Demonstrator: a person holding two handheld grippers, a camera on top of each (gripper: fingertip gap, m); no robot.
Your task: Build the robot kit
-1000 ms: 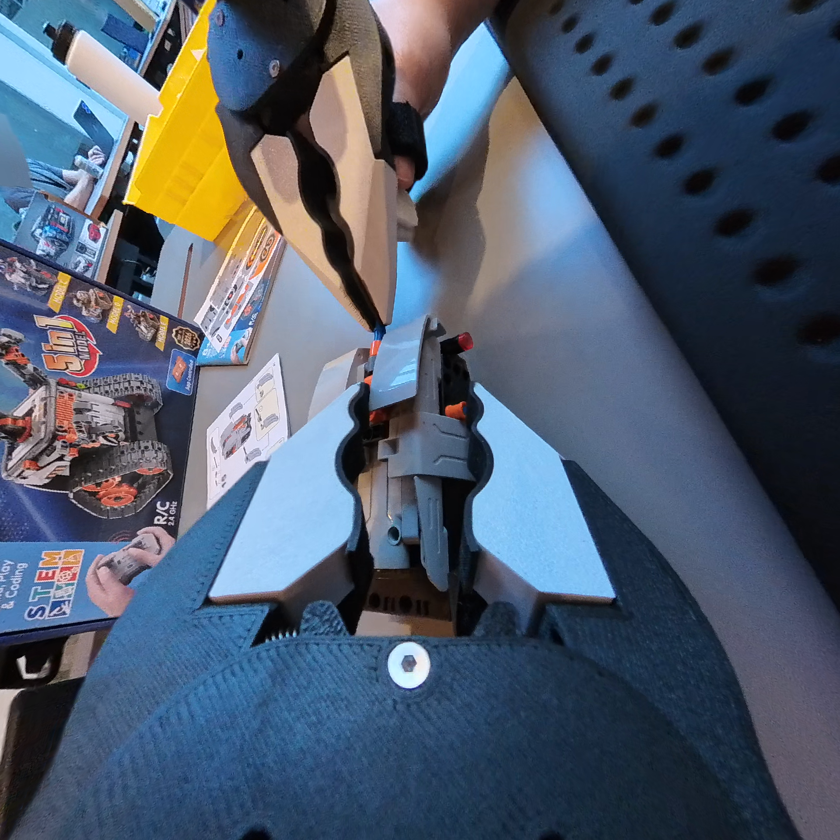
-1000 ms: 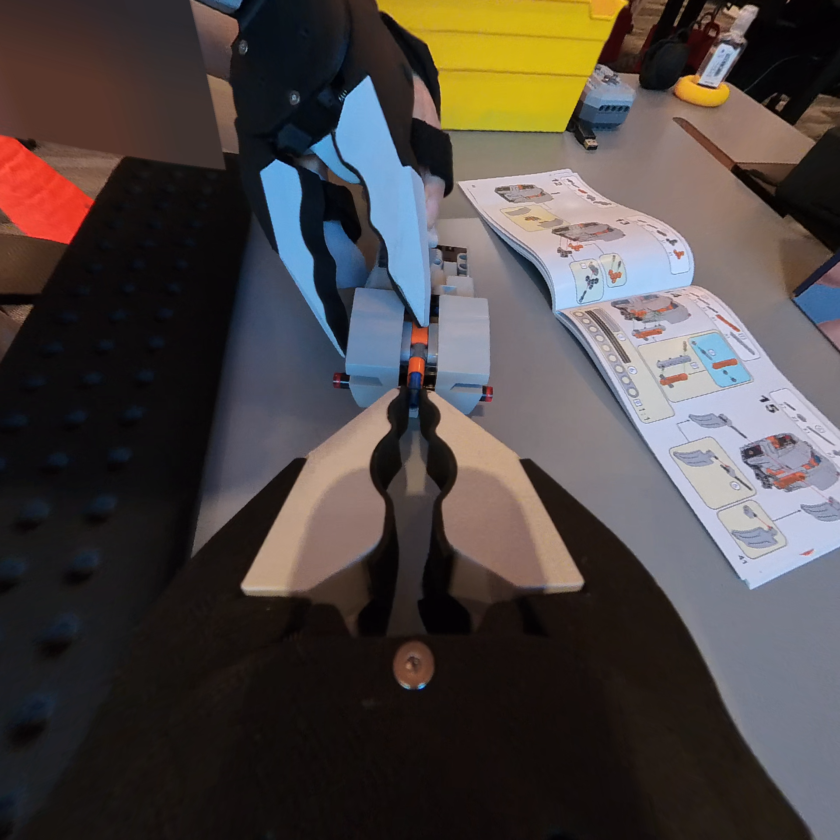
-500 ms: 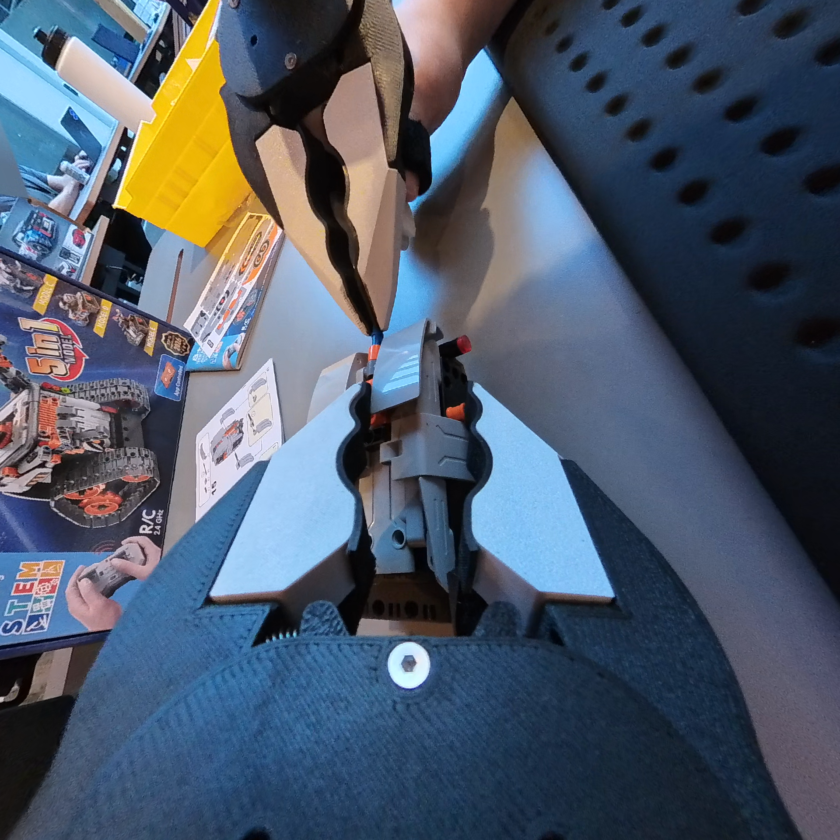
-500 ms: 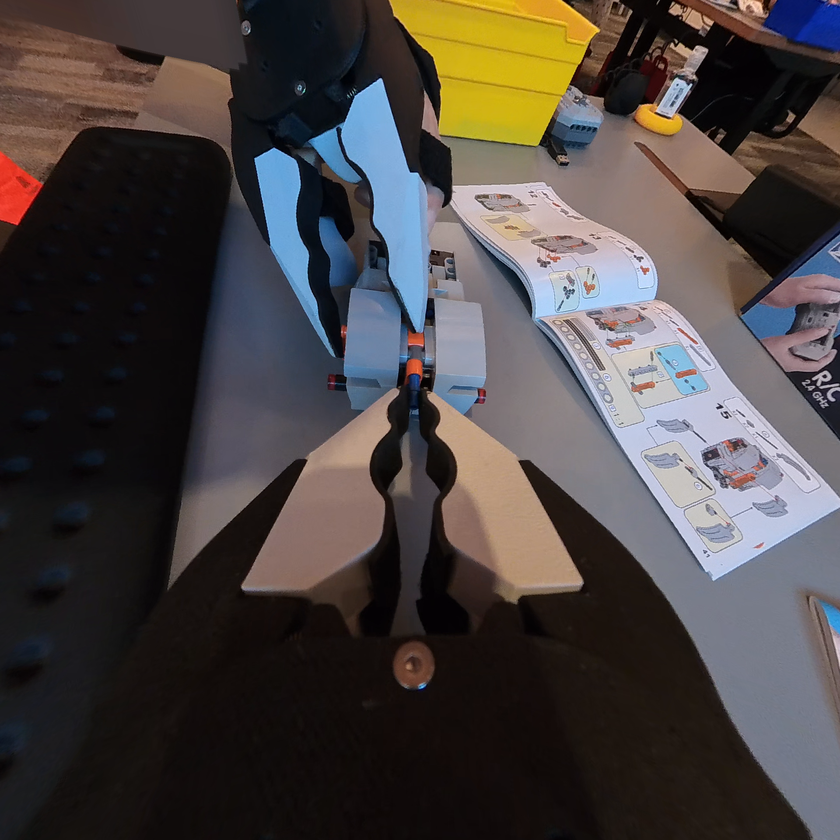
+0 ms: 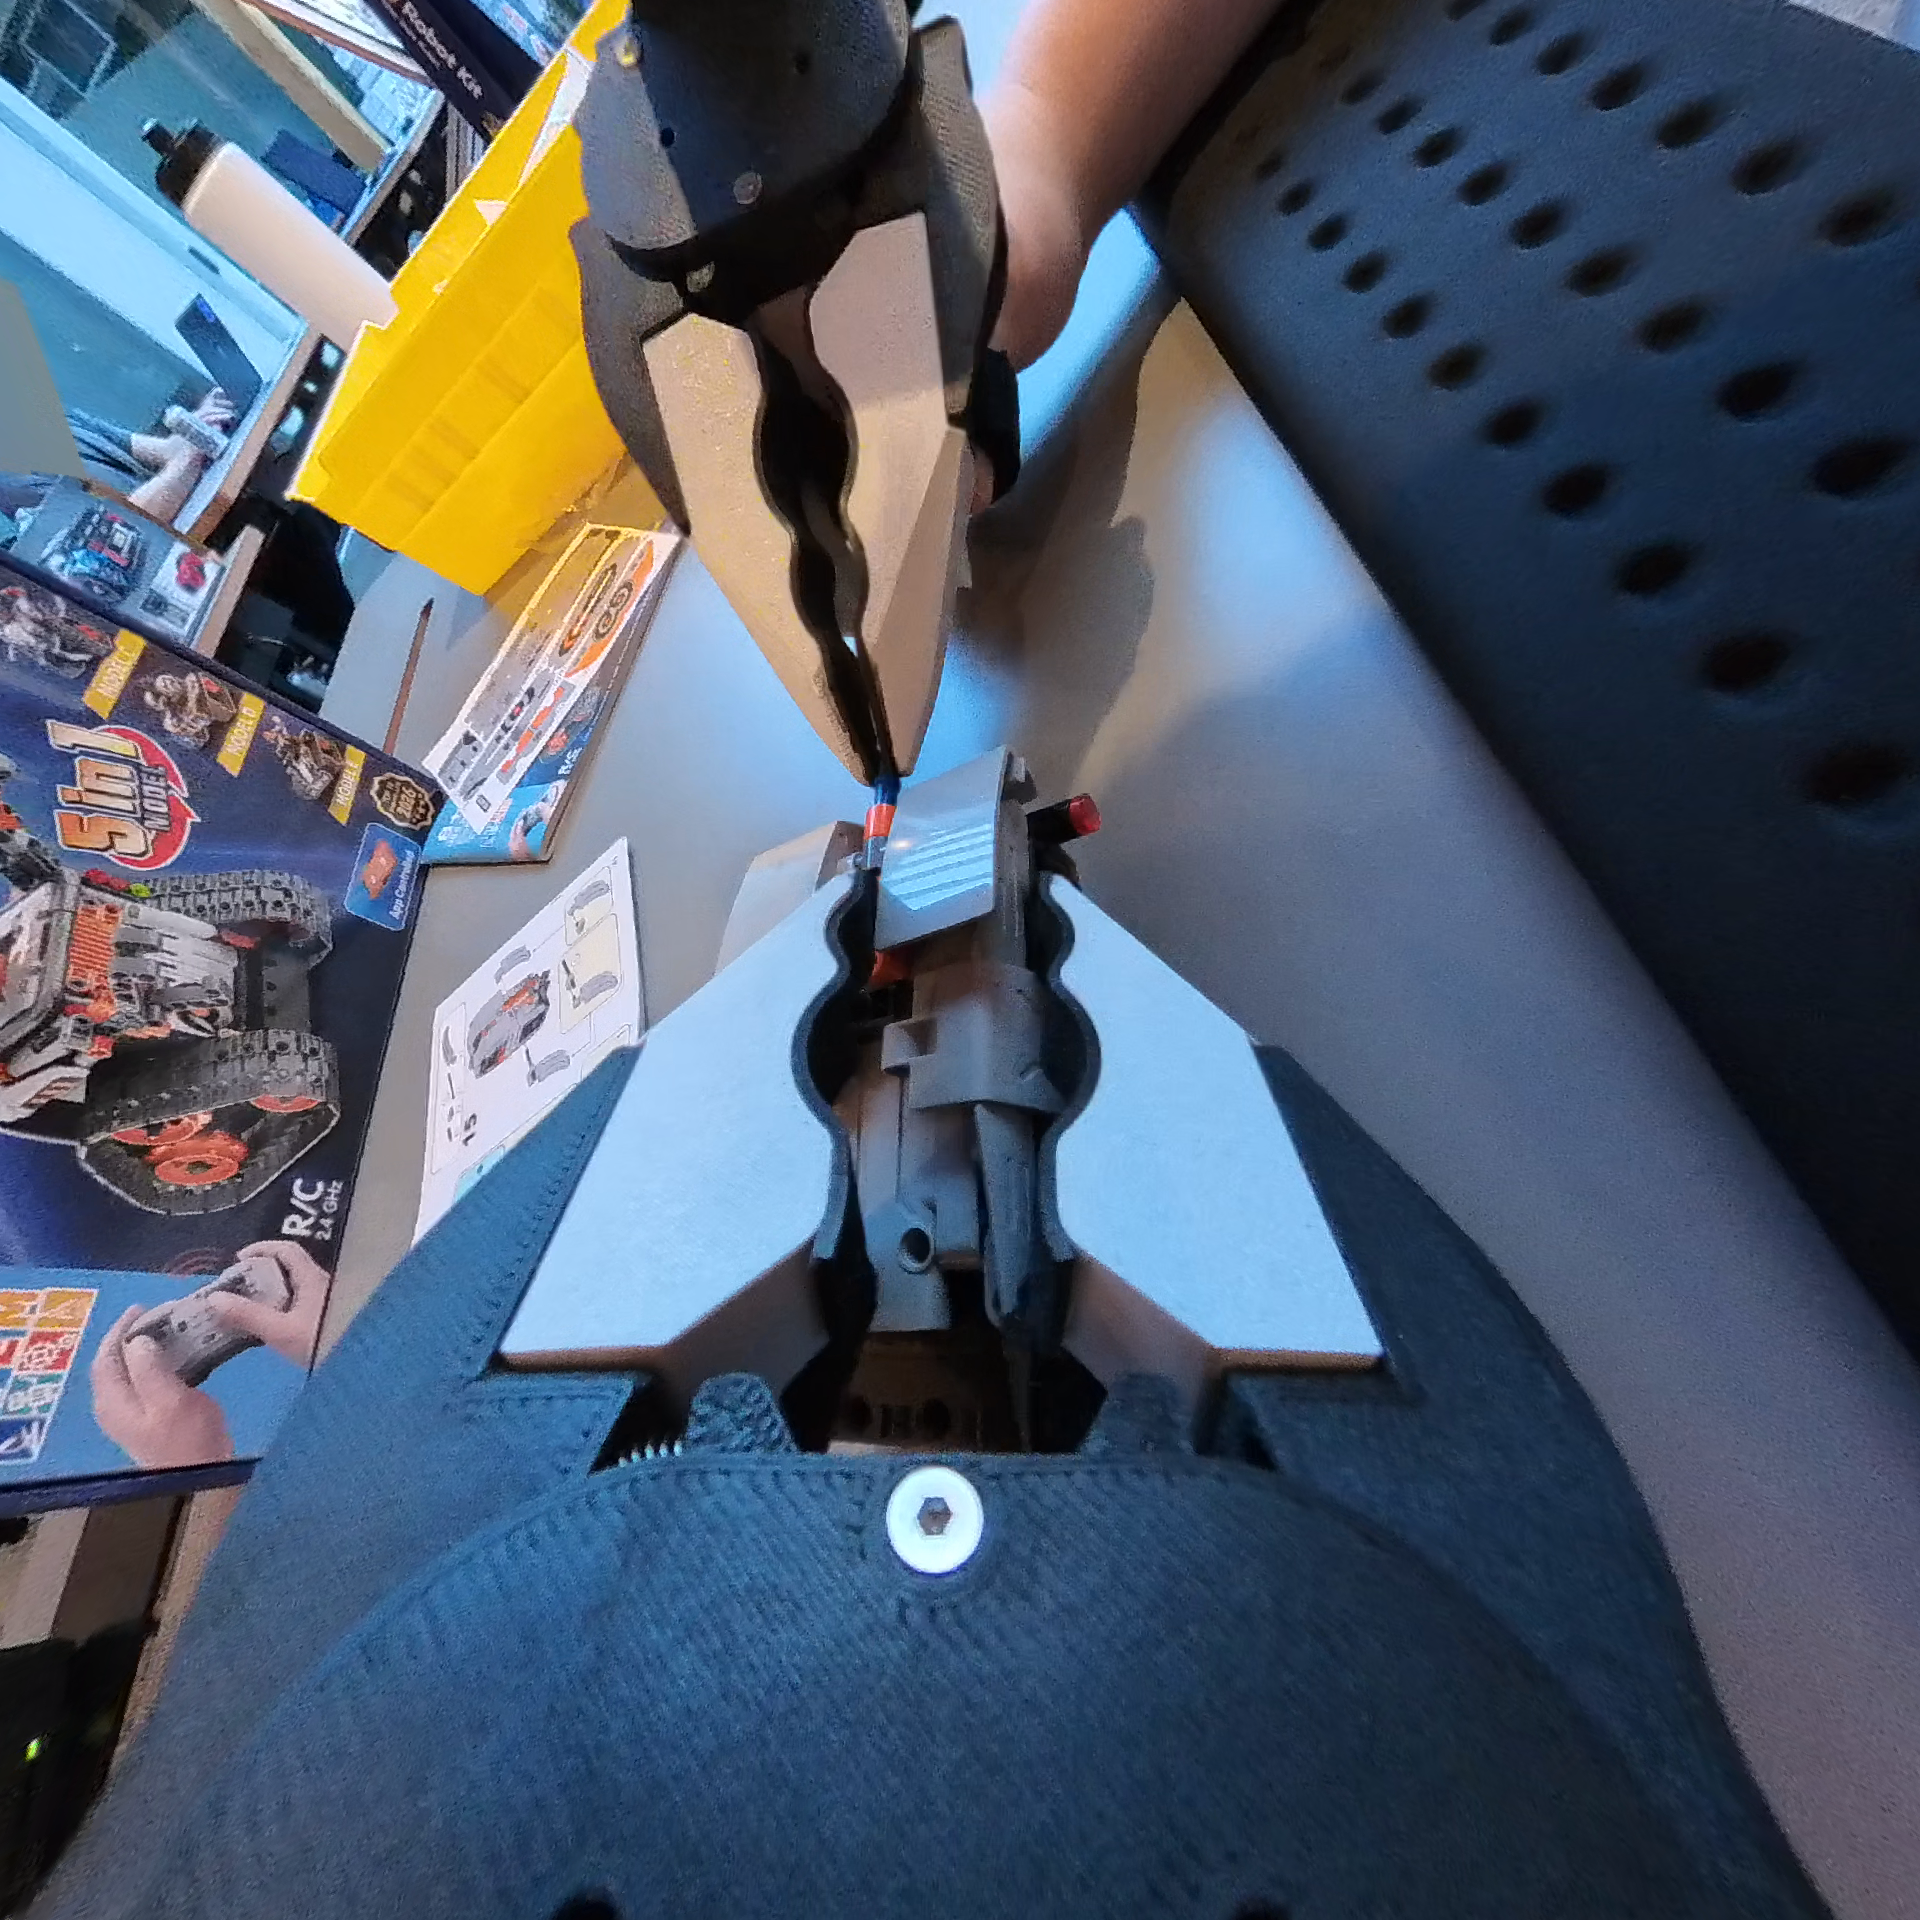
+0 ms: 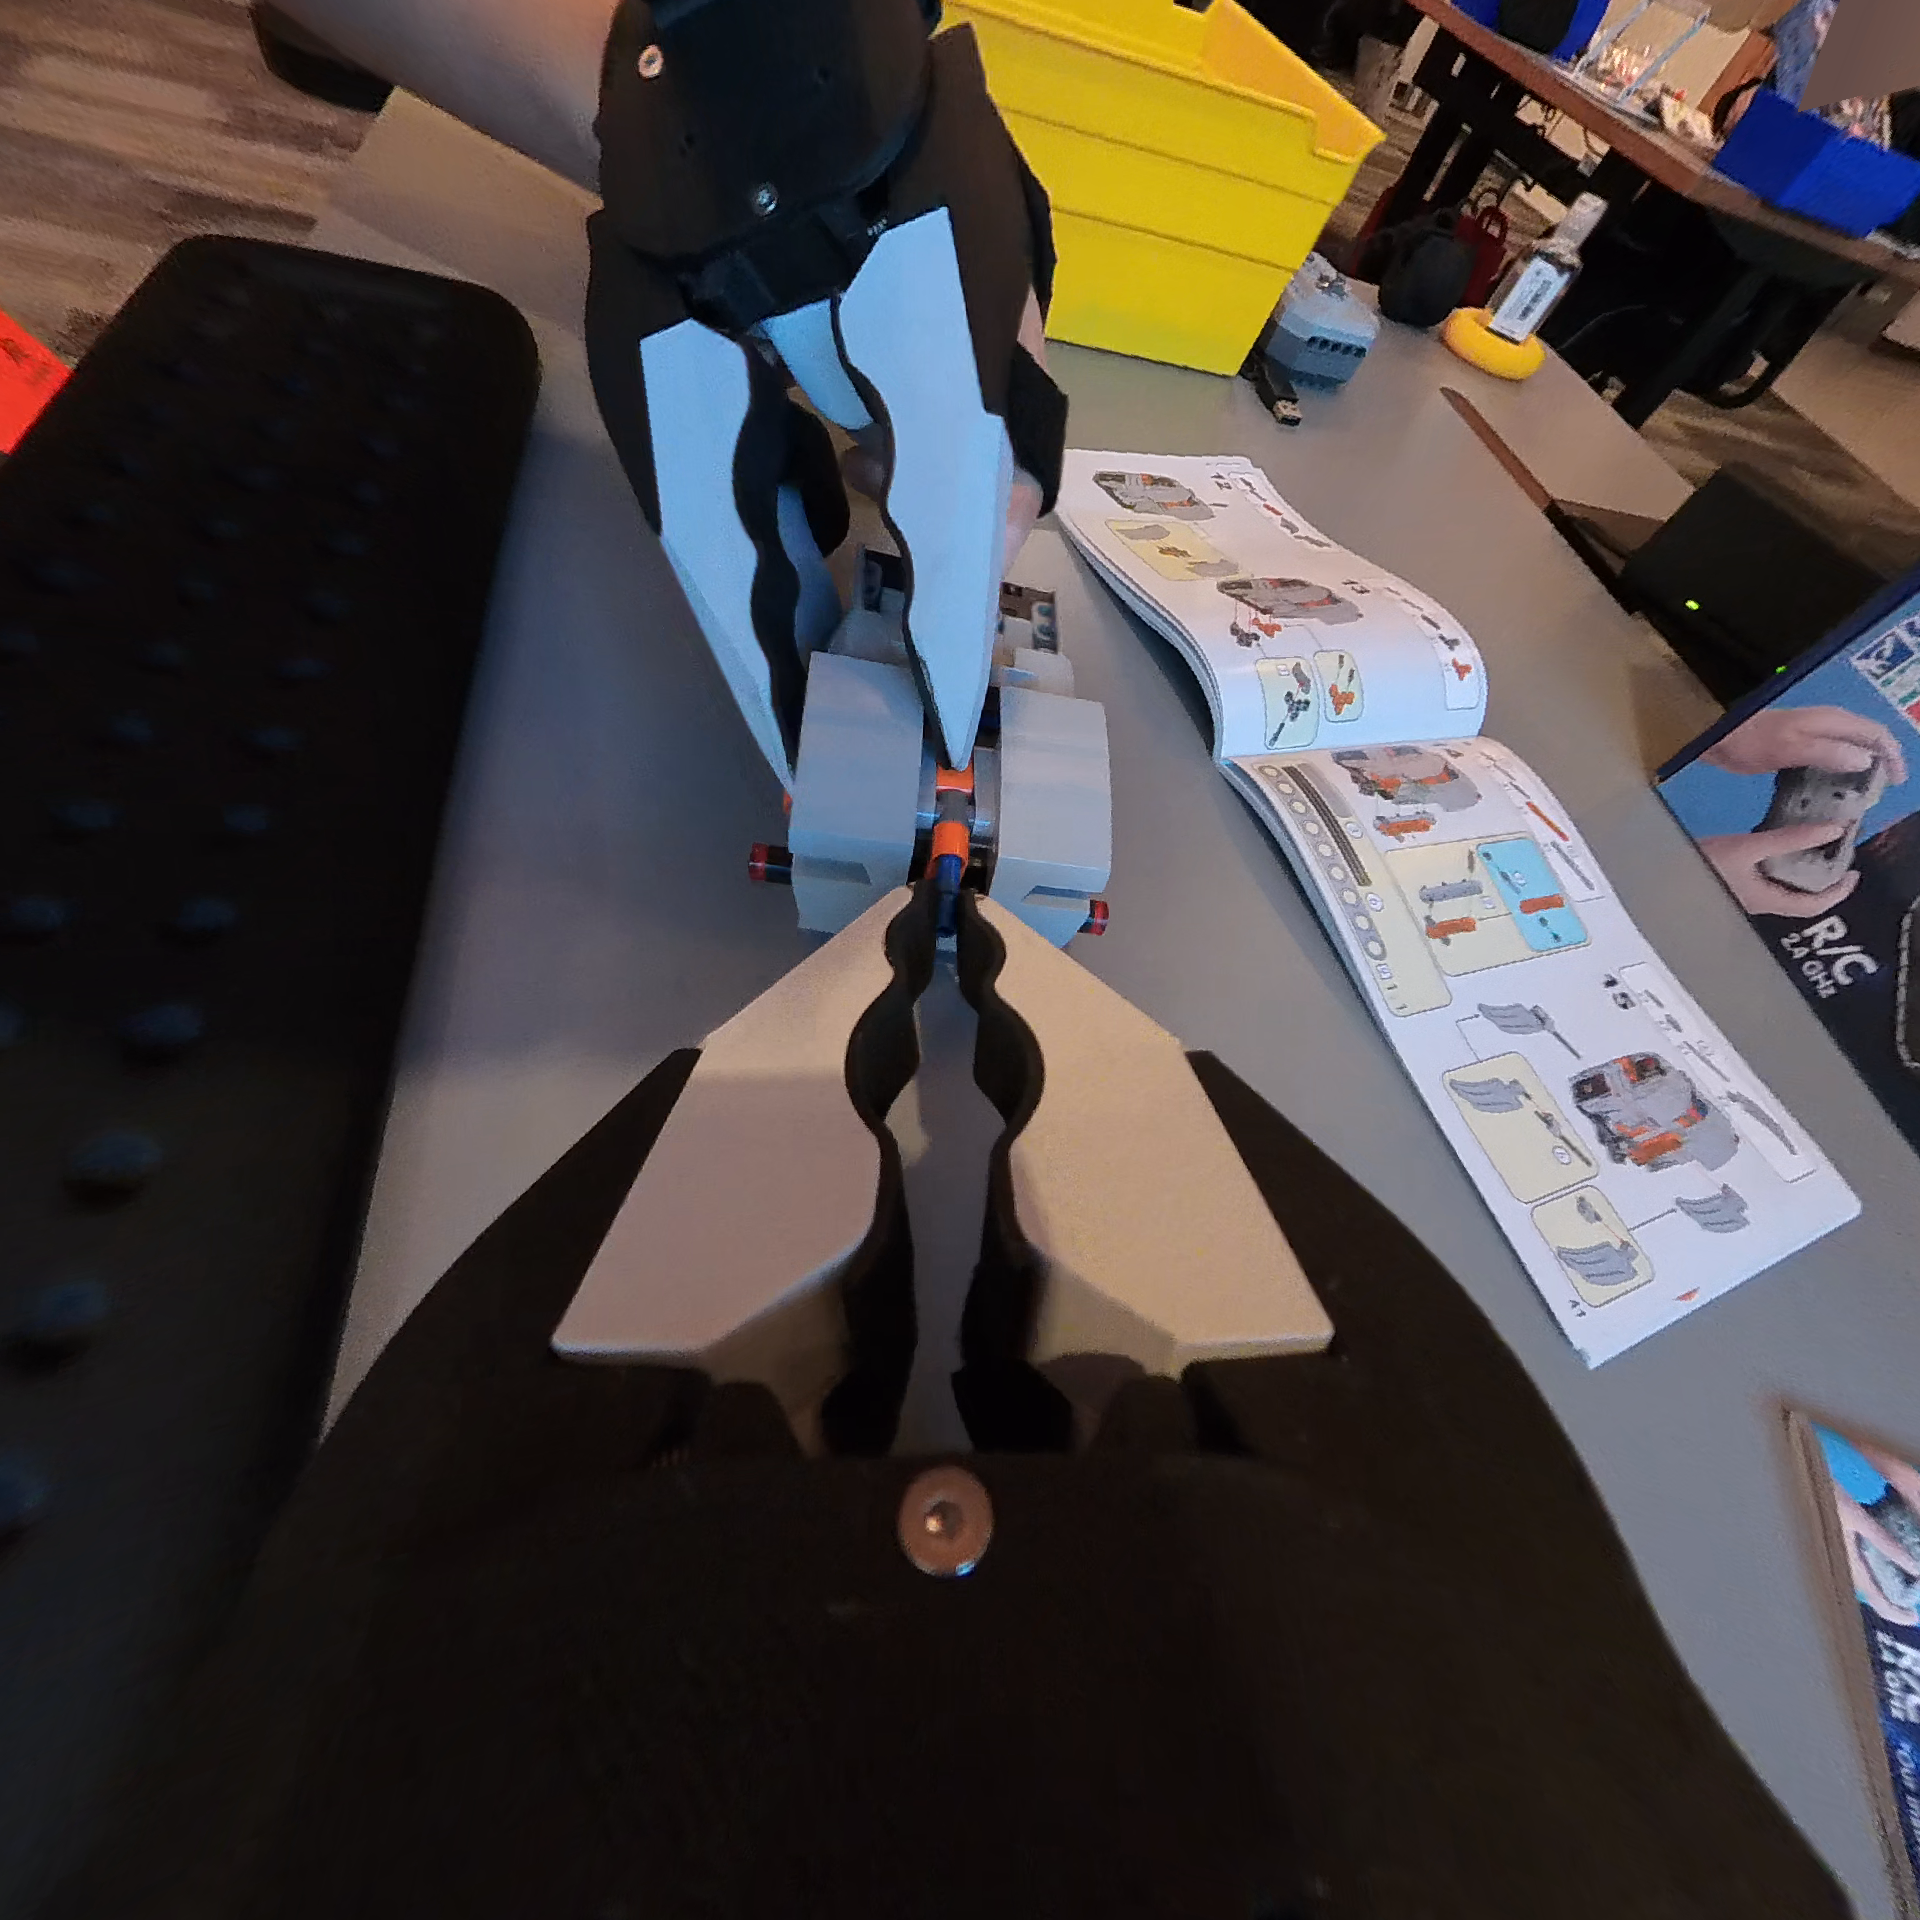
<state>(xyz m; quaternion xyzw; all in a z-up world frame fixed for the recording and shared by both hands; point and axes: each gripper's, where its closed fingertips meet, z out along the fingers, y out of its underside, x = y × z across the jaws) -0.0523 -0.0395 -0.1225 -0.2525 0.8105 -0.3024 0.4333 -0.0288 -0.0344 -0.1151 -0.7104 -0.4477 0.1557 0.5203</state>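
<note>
A grey brick-built model [image 5: 956, 1049] with orange and red pins sits on the grey table [image 5: 1299, 831]. My left gripper [image 5: 951, 894] is shut on it, one finger on each side. In the right wrist view the left gripper [image 6: 871, 764] comes down from above onto the model [image 6: 1049, 810]. My right gripper [image 6: 940, 906] is shut on a thin blue and orange pin [image 6: 945, 857] that stands in the gap between the model's two grey blocks. In the left wrist view the right gripper [image 5: 881, 764] reaches in from above, its tips on the pin [image 5: 879, 816].
An open instruction booklet [image 6: 1455, 883] lies right of the model. A yellow bin [image 6: 1164, 208] stands behind it, with a grey block [image 6: 1320, 332] beside it. A blue product box [image 5: 156, 935] is further right. A black studded pad [image 6: 208, 727] runs along the left.
Both grippers keep their hold. The right wrist view has tilted up, showing more of the far table. The right gripper stands more upright over the model in the left wrist view.
</note>
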